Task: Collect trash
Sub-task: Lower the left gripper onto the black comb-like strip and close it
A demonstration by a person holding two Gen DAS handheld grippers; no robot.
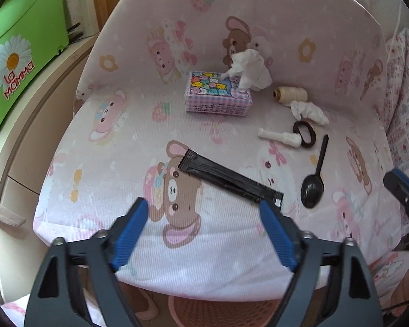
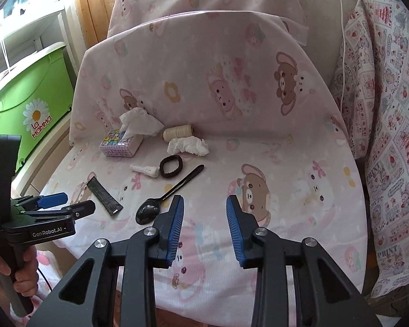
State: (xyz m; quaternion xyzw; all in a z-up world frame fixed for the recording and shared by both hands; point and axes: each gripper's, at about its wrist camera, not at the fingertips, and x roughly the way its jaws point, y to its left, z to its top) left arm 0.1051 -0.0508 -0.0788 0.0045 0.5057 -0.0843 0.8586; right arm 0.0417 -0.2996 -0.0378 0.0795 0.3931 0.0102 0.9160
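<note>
On the pink cartoon-print chair seat point(image 1: 117, 141) lie a long black wrapper point(image 1: 229, 179) point(image 2: 103, 194), a black plastic spoon point(image 1: 313, 182) point(image 2: 163, 199) and a crumpled white tissue point(image 1: 308, 110) point(image 2: 188, 145). My left gripper point(image 1: 203, 204) is open over the seat's front. Nothing is between its fingers, and the right fingertip is just short of the wrapper's near end. My right gripper point(image 2: 205, 199) hovers with a narrower gap and nothing in it. Its left fingertip is beside the spoon's bowl.
Further back sit a tissue pack point(image 1: 218, 95) with a tissue pulled up, a cream thread spool point(image 1: 290, 94), a dark hair tie point(image 1: 304, 133) and a white plastic piece point(image 1: 279, 137). A pink basket point(image 1: 223, 310) stands below the seat's front edge. A green box point(image 1: 21, 41) stands at the left.
</note>
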